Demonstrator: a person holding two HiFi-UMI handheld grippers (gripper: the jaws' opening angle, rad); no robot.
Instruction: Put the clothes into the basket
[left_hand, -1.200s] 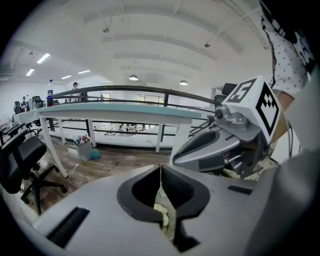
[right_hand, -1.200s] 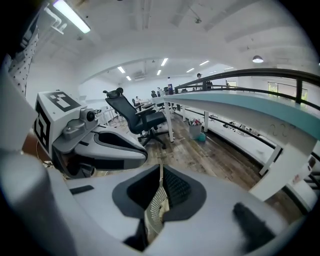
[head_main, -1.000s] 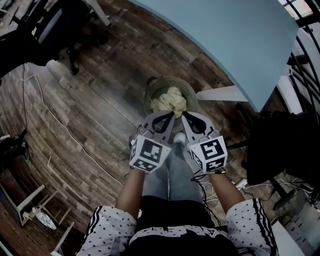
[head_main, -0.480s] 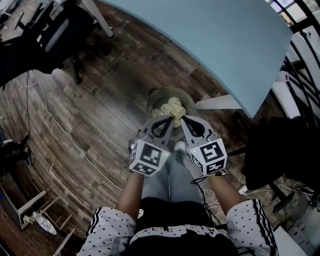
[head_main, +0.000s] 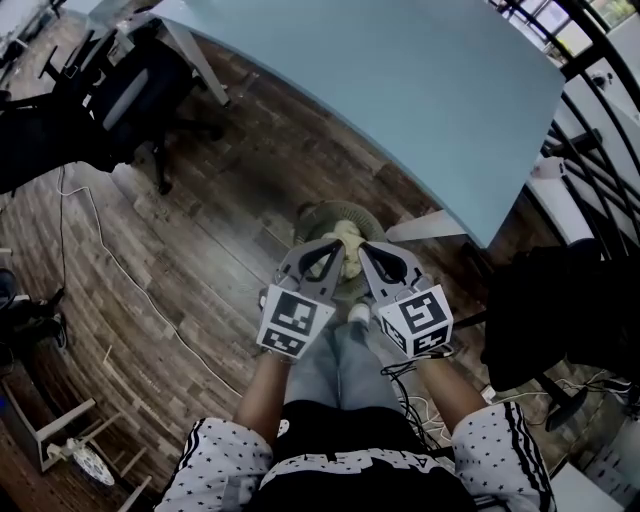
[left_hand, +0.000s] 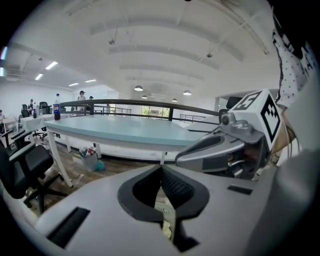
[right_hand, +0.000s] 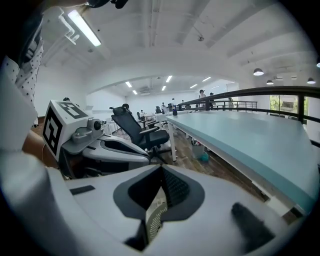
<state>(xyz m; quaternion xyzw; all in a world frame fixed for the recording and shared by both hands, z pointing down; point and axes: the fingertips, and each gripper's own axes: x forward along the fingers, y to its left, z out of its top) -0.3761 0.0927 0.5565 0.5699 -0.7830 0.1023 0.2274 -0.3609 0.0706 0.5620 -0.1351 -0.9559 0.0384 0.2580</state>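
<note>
The cream clothes (head_main: 347, 237) lay inside the basket (head_main: 312, 214). Just above the basket hung the left tool (head_main: 337, 245) and right tool (head_main: 362, 246), both closed and empty. Probably best to lift them straight, checking that no cloth clings.

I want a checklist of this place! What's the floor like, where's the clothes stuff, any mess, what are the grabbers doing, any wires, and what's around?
Surface: brown wooden floor.
Job's things: round basket on the floor, cream clothes inside.
Clutter: pale bits on the floor, too small to tell.
Grippers: left gripper and right gripper side by side over the basket, jaws together, holding nothing.
Cables: white cable across the floor; dark cables by the person's leg.
Surroundings: light blue table, black office chair, dark railing.
</note>
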